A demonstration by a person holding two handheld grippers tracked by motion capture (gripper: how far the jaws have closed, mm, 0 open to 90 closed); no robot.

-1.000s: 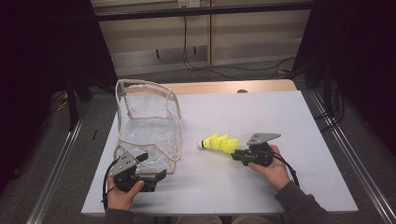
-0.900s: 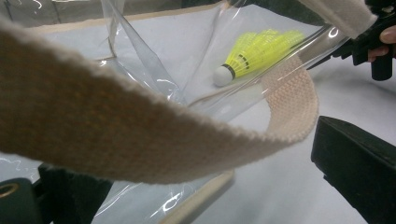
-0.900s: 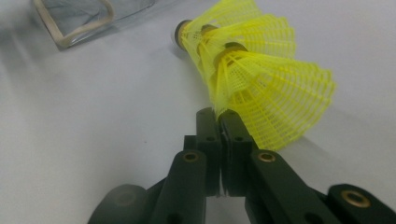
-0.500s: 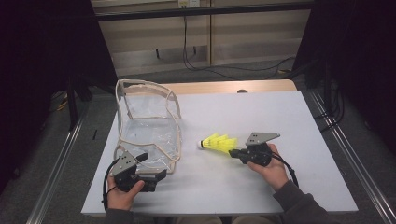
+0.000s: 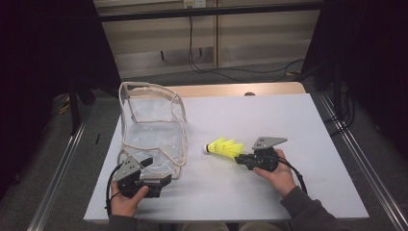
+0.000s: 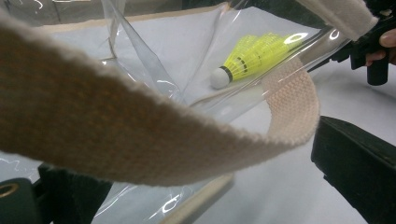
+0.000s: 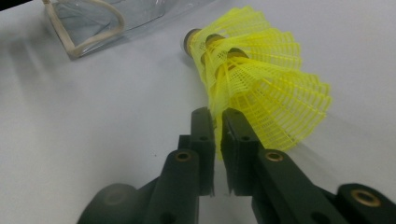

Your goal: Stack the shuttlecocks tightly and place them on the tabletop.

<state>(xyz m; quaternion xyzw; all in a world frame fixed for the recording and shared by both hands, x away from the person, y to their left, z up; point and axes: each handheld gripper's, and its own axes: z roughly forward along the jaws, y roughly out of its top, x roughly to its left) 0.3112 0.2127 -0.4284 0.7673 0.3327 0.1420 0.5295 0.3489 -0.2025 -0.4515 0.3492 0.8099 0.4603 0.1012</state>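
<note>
High view: shuttlecocks (image 5: 224,147) lay on the counter (image 5: 298,120), right of the clear bag (image 5: 153,130). Left gripper view: left gripper (image 6: 205,186) fingers straddled the bag's strap (image 6: 140,154), apparently unclenched. Right gripper view: right gripper (image 7: 218,123) fingers pinched the shuttlecocks' (image 7: 261,88) skirt rim.

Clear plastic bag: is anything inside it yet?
The clear plastic bag looks empty through its walls. The yellow shuttlecocks lie outside on the table, pinched by the right gripper.

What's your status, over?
Right gripper shut on stacked yellow shuttlecocks. Left gripper at clear bag trim, grip unclear. Table between them unobstructed.
</note>
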